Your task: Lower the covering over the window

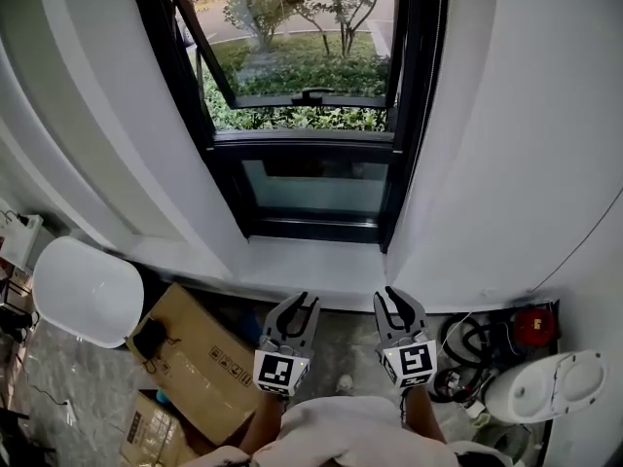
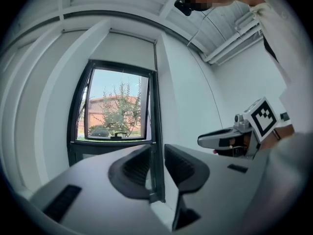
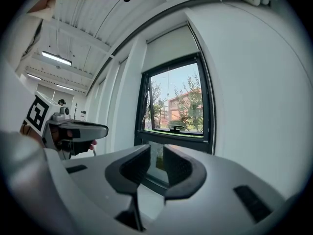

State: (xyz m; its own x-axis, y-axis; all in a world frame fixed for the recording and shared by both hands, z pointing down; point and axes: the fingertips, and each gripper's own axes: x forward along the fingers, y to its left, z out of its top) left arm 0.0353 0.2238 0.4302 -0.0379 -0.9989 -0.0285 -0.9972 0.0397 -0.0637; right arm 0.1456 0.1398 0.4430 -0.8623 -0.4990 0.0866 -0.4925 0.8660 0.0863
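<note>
- Dark-framed window point(image 1: 311, 115): set in a white wall recess, upper sash tilted outward, shrubs and trees beyond the glass.
- Pale roller blind point(image 2: 132, 50): drawn up at the window's top, glass beneath it uncovered. Visible in both gripper views only, cut off above the head view's edge.
- Cardboard box point(image 1: 195, 358): on the floor below the window and to its left. Head view only.
- White rounded object point(image 1: 88, 290): further left of the window than the box. Kind not clear.
- White appliance point(image 1: 545, 387): on the floor below the window, to its right, coiled cables just beside it.
- Person's left gripper point(image 1: 304, 305): below the window's sill, short of it, pointed toward the window. Jaws a little apart and empty, only the window frame showing through the gap.
- Person's right gripper point(image 1: 386, 298): same stance before the window, jaws slightly spread on nothing. Just beside the left one without touching. Seen from above in the head view and side-on, marker cube included, in the other gripper's view.
</note>
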